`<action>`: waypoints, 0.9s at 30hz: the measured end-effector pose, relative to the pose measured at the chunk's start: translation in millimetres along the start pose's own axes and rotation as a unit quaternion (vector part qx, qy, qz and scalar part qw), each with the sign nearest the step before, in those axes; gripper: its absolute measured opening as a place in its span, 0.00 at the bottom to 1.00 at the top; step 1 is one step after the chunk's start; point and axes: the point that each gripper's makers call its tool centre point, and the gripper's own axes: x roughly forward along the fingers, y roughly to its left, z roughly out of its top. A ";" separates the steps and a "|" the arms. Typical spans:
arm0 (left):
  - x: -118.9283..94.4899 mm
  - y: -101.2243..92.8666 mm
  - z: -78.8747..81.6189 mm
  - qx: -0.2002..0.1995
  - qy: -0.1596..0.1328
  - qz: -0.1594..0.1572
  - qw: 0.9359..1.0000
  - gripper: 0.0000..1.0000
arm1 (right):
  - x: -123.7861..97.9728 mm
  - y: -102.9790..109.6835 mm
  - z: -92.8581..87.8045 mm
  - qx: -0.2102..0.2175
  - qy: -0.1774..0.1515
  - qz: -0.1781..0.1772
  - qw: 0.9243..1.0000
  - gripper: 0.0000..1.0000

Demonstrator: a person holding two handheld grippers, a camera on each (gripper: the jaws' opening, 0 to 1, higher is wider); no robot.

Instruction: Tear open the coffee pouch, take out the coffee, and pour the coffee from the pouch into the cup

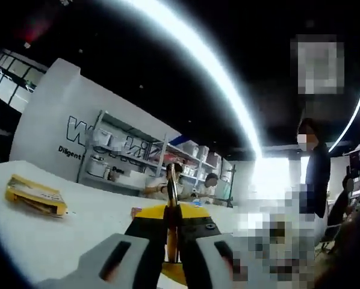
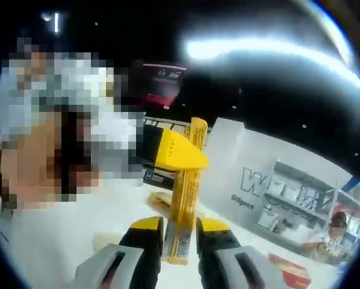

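Note:
A slim yellow coffee stick pouch [image 2: 183,205] stands upright between the jaws of my right gripper [image 2: 180,232], which is shut on its lower part. The left gripper [image 2: 180,153] comes in from the left, its yellow jaw clamped over the pouch's upper end. In the left gripper view the pouch [image 1: 171,192] shows edge-on as a thin strip, and my left gripper [image 1: 171,223] is shut on it. The yellow jaws of the right gripper [image 1: 192,212] sit just behind it. Both grippers hold the pouch above a white table [image 2: 59,241].
A flat yellow box [image 1: 35,195] lies on the white table [image 1: 77,229] at the left. A red and white packet [image 2: 291,270] lies at the lower right. Shelves [image 1: 138,156] with boxes stand behind the table, and a person in dark clothes [image 1: 315,174] stands at the right.

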 end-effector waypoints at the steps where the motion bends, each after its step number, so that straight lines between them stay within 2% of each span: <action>1: 0.5 -0.5 -1.3 -0.011 -0.002 -0.007 1.000 0.08 | 0.2 -0.5 -0.1 0.001 -0.001 -0.001 1.000 0.21; 6: 0.1 2.0 -6.0 -0.018 -0.002 -0.008 1.000 0.08 | -4.7 2.9 -1.3 0.013 0.000 0.004 1.000 0.17; 9: 2.2 0.6 -10.3 -0.020 0.005 -0.021 1.000 0.09 | -5.5 2.2 -4.4 0.011 0.007 0.004 1.000 0.17; 13: -1.2 -5.9 -17.2 0.002 0.018 -0.034 0.999 0.10 | -9.5 0.6 -10.8 0.002 0.016 0.004 1.000 0.16; 21: -8.3 -10.6 -38.7 0.017 0.059 -0.052 0.997 0.20 | -17.0 -1.2 -30.3 -0.047 0.042 0.003 0.998 0.15; 27: -12.9 -0.2 -37.0 0.017 0.064 -0.059 0.996 0.25 | -26.3 1.1 -43.1 -0.085 0.062 0.014 0.994 0.14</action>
